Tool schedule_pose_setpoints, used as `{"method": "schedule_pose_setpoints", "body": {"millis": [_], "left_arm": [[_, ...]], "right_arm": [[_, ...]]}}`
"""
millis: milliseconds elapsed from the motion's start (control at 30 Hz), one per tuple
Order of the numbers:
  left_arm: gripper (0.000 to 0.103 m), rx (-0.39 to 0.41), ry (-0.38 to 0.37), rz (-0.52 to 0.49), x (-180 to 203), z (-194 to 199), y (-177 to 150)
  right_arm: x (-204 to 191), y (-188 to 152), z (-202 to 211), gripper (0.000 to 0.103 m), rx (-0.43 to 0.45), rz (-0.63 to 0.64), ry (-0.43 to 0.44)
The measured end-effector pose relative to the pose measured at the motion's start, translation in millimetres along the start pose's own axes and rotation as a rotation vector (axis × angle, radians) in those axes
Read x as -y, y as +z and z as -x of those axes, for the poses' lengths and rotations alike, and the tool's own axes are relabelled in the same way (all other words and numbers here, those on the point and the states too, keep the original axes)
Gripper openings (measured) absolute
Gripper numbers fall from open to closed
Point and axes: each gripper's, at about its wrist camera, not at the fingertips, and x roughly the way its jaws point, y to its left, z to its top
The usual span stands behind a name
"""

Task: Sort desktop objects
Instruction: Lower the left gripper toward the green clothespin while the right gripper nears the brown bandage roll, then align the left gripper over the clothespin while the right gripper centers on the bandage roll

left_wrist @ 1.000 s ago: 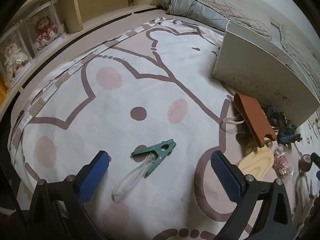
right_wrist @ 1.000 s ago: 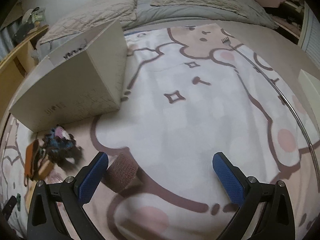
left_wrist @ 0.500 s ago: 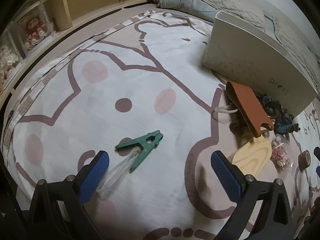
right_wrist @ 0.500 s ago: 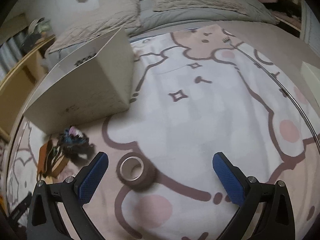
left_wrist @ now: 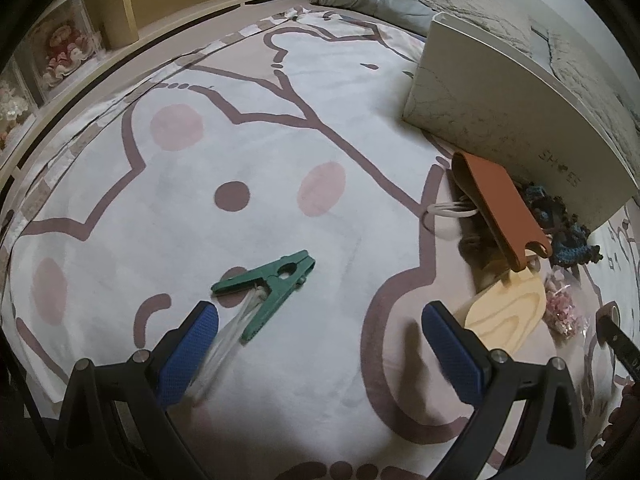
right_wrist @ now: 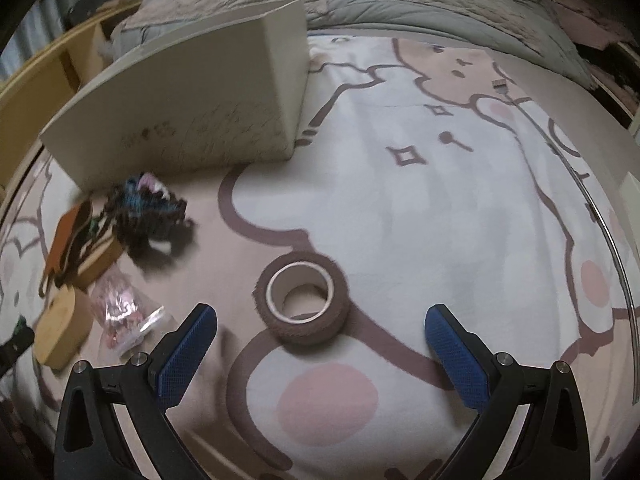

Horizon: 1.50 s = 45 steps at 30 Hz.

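While both grippers hang spread and empty, the right gripper [right_wrist: 320, 344] frames the brown fuzzy tape roll [right_wrist: 301, 302] lying flat on the cartoon-print blanket [right_wrist: 440, 208]; its soft nap could slip or roll. The left gripper [left_wrist: 320, 340] may snag the green plastic clothespin [left_wrist: 267, 288].

Left hand-held gripper [left_wrist: 320, 350]: jaws spread wide, blue pads [left_wrist: 188, 354] apart, nothing between them. Right hand-held gripper [right_wrist: 322, 354]: jaws equally wide, pads [right_wrist: 456, 356] apart, gripping nothing, angled downward.
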Motion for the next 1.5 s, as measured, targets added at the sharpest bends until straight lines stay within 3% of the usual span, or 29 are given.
{"method": "schedule_pose_setpoints", "body": {"millis": [200,867,1500], "left_arm": [[0.102,0.014,-0.025,-0.004,11,-3,1],[0.102,0.044,-0.145,0.084,21,-10,21],[0.102,0.044,-0.043,-0.046,25,-8,17]], "right_arm": [[-11,-4,-14,0.103,-0.025,0.042,-0.051],[-18,-19,-29,0.103,-0.005,0.002,-0.062],[-15,-21,-31,0.103,0.014,0.01,-0.045]]}}
